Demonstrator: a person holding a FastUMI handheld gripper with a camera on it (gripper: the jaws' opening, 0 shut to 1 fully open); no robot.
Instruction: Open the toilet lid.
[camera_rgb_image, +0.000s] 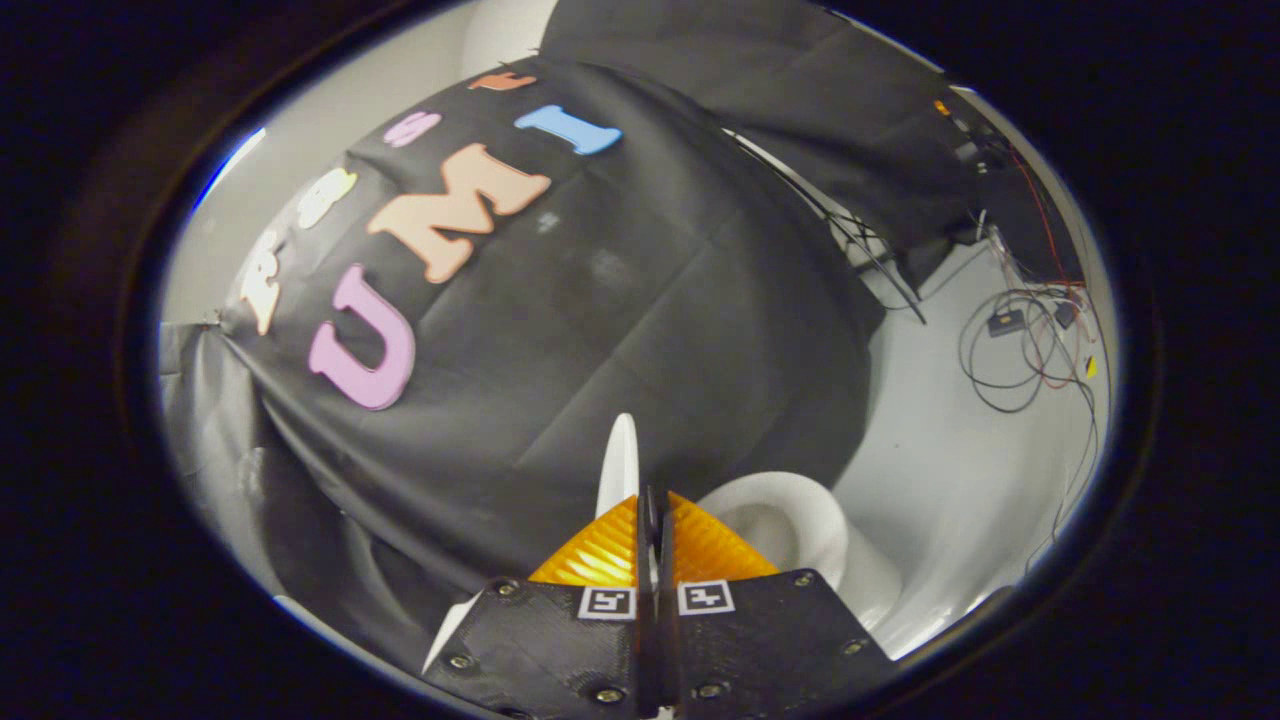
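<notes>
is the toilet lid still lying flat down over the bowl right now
No, the toilet lid stands raised on edge just ahead of the gripper, whose fingers are closed on its edge, and the bowl beside it is uncovered.

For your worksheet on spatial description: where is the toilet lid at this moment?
In the gripper view, the toilet lid stands raised edge-on just ahead of the gripper, left of the toilet bowl.
</notes>
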